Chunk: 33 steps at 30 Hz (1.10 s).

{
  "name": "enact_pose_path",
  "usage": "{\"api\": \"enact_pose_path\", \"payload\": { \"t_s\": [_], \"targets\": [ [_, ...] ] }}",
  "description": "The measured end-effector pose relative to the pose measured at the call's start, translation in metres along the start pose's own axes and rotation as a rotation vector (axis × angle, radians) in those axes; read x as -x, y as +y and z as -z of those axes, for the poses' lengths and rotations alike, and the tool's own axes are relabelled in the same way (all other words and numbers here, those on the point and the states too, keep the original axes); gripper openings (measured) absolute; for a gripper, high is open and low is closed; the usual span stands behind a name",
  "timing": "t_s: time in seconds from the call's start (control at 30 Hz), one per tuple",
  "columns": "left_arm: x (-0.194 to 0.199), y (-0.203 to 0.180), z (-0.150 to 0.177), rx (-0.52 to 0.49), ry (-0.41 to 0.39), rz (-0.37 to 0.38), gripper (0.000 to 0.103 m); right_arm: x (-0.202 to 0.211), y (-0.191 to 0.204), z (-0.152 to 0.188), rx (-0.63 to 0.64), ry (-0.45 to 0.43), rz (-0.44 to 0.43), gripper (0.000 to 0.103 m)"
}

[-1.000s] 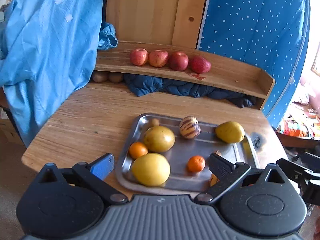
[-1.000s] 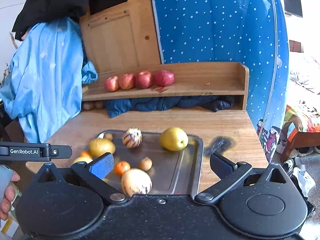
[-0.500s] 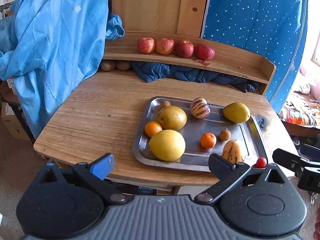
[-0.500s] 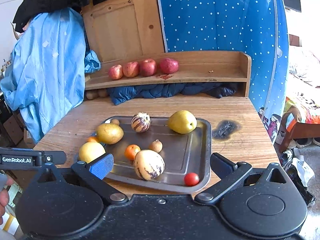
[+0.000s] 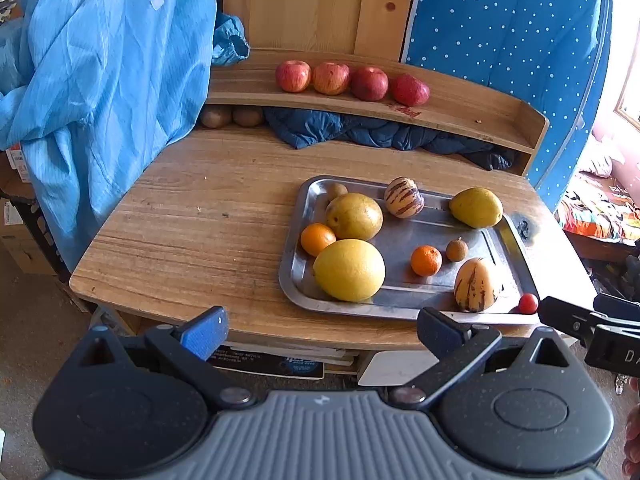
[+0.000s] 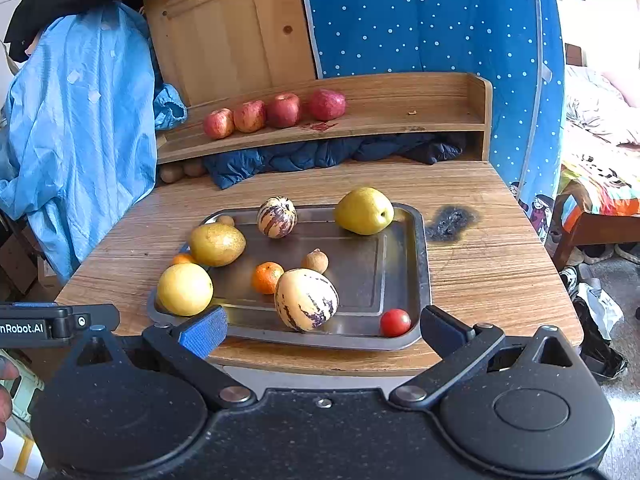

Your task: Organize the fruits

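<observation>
Left hand-held gripper (image 6: 60, 326) body reads "nRobot.AI", first letters cut off

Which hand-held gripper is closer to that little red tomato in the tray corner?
Right. The right hand-held gripper hangs open just off the table edge, with the tomato near its right finger. The left hand-held gripper, also open, sits farther left, beyond the tray's near rim.

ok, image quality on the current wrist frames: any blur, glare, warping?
Left wrist: sharp; fisheye bows the shelf and table edge; window at right blown out. Right wrist: also sharp; daylight washes out the right side, soft sheen on the tray, dark vignette at the corners. Both grippers block the bottom third.
</observation>
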<state>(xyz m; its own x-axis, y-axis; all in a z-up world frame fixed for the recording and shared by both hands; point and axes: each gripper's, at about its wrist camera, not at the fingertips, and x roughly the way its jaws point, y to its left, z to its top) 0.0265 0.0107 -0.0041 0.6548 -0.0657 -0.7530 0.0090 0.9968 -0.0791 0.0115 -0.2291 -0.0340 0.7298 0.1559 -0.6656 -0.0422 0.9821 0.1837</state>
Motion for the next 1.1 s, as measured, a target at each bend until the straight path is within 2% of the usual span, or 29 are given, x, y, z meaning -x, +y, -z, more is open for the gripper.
{"api": "enact_pose_path", "payload": {
  "t_s": [0.4, 0.67, 1.1],
  "targets": [
    [-0.002, 0.003, -0.001, -0.007, 0.012, 0.012, 0.102, -0.002, 0.007, 0.001, 0.008, 0.009, 0.006, 0.102],
    [-0.002, 0.003, -0.005, -0.007, 0.015, -0.023, 0.102, -0.004, 0.009, -0.001, 0.023, 0.011, 0.008, 0.102],
    [-0.008, 0.008, -0.008, 0.014, 0.031, -0.012, 0.102, -0.008, 0.013, -0.004, 0.043, 0.017, 0.015, 0.102]
  ]
}}
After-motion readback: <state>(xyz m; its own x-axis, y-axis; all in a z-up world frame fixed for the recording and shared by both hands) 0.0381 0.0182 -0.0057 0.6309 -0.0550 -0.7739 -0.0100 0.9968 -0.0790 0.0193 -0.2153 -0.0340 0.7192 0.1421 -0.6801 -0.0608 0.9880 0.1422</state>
